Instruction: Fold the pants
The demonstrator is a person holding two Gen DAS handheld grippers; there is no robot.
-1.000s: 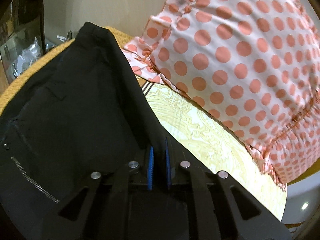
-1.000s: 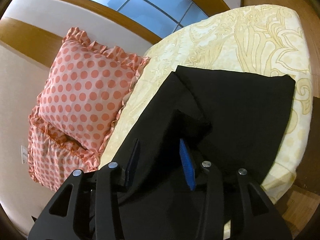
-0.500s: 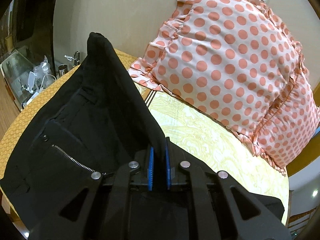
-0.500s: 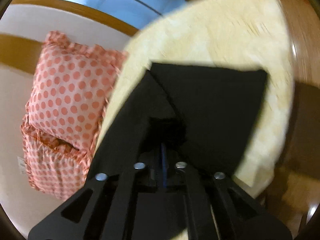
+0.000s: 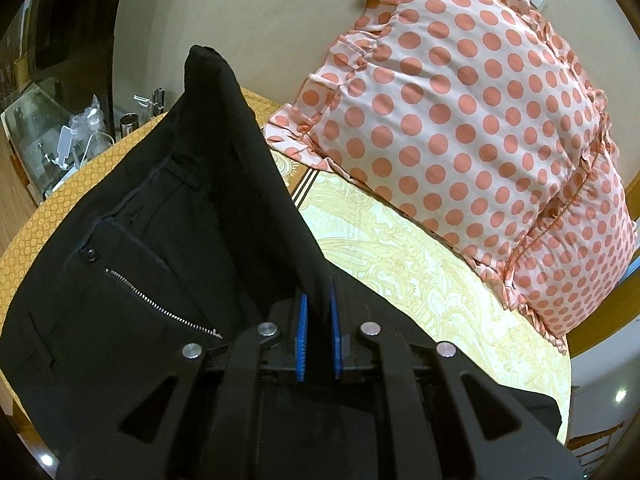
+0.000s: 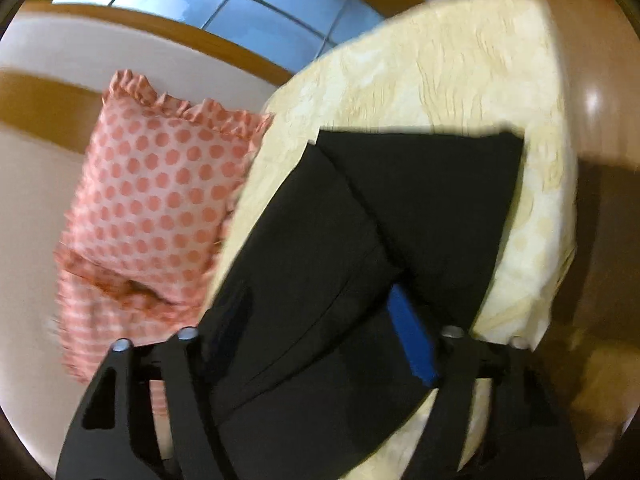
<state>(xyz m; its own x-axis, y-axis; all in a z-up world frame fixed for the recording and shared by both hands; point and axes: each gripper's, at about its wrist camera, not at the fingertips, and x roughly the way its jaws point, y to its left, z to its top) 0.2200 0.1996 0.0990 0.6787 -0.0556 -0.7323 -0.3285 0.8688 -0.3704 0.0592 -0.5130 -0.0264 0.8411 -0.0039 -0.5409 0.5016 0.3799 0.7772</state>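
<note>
On the bed (image 6: 460, 64), black pants (image 5: 168, 248) half lifted.
My left gripper (image 5: 318, 336) pinches their raised edge, waistband end nearer it; my right gripper (image 6: 320, 336) gapes wide over the legs, stretching away.

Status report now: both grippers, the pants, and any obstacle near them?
Left gripper shut on pants, raised fold. Right gripper open, pants between its fingers. Pants half folded on bed. Dotted pillow close beside, not touching.

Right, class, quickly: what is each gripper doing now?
Left gripper: shut on the black pants.
Right gripper: open over the pants, gripping nothing.
</note>
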